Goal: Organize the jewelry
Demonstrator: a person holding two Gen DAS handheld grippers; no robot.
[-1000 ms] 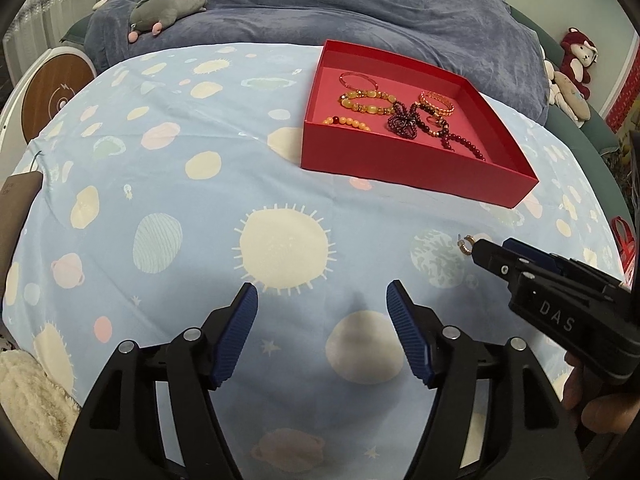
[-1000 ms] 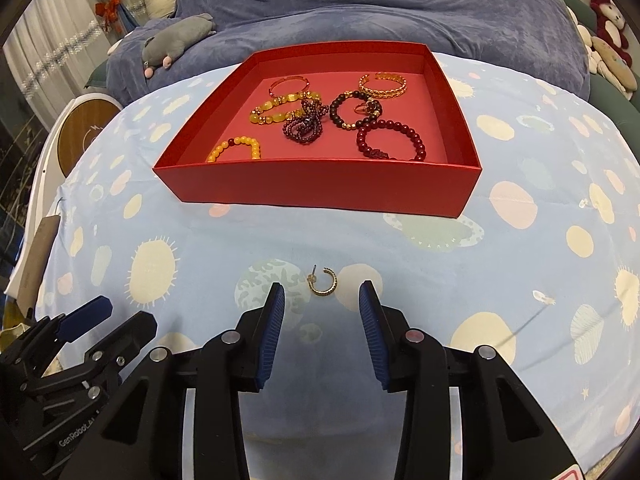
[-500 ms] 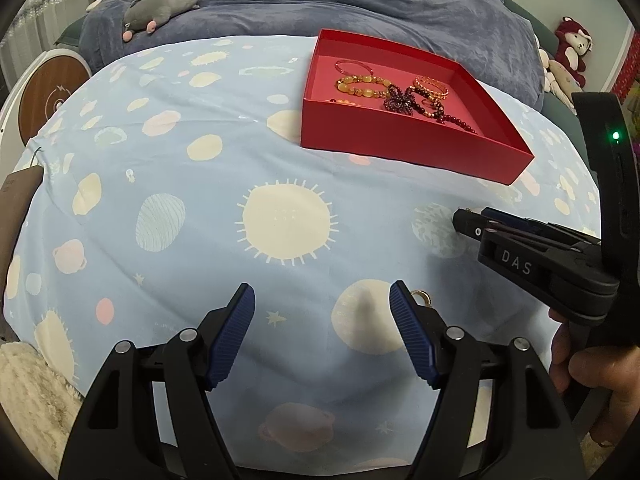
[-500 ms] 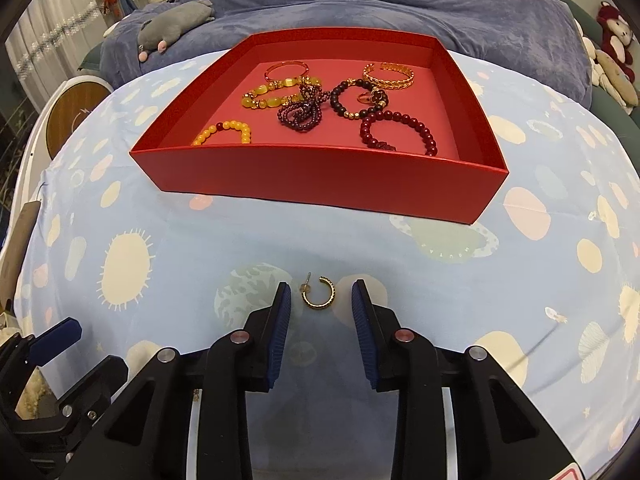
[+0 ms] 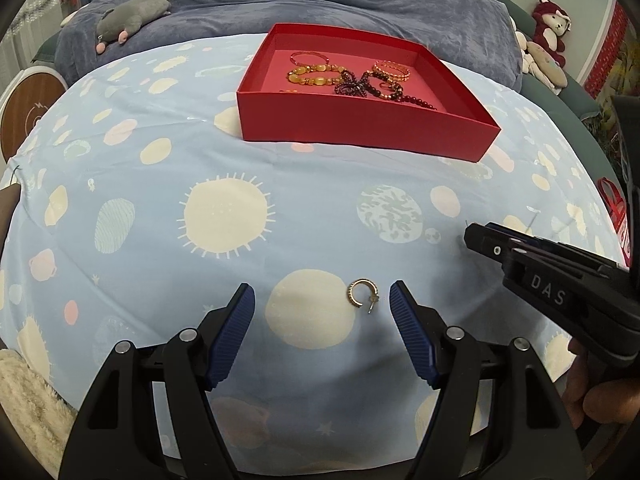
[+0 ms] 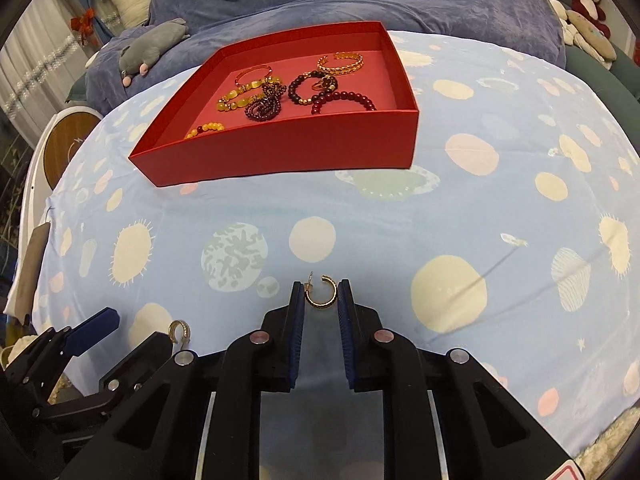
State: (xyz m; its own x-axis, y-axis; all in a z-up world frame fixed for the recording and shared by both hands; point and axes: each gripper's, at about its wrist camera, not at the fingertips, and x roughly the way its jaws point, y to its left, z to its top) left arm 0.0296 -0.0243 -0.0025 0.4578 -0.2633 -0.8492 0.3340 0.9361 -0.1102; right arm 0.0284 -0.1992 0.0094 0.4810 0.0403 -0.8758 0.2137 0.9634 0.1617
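Gold hoop earring (image 5: 362, 295) on the planet-print sheet (image 5: 160, 208) sits between my left gripper's (image 5: 322, 332) pads, nearer the right pad, touching neither. Left is spread wide, holding nothing. A second ago this view had no earring between the pads; half a second ago it was just peeking past the right pad. Red box (image 5: 360, 128) with bracelets is well ahead. Right gripper (image 5: 480, 236) shows side-on at the right edge; can't read its jaws from here.

Right wrist view: right gripper (image 6: 321, 300) is pinched on a second gold hoop (image 6: 321, 294), pads touching its sides, post sticking up by the left pad. It looks lifted off the sheet, but I can't confirm. A second ago that hoop lay on the sheet ahead of wider-set pads; they've narrowed onto it since. First hoop (image 6: 179, 330) is visible low left by the left gripper (image 6: 120, 332). Box (image 6: 280, 160) is farther off now.

My read on handling: light, stiff, thin metal, slippery, and easily pushed along soft fabric. Grip across the ring's width, clear of the post, which could bend or pivot.
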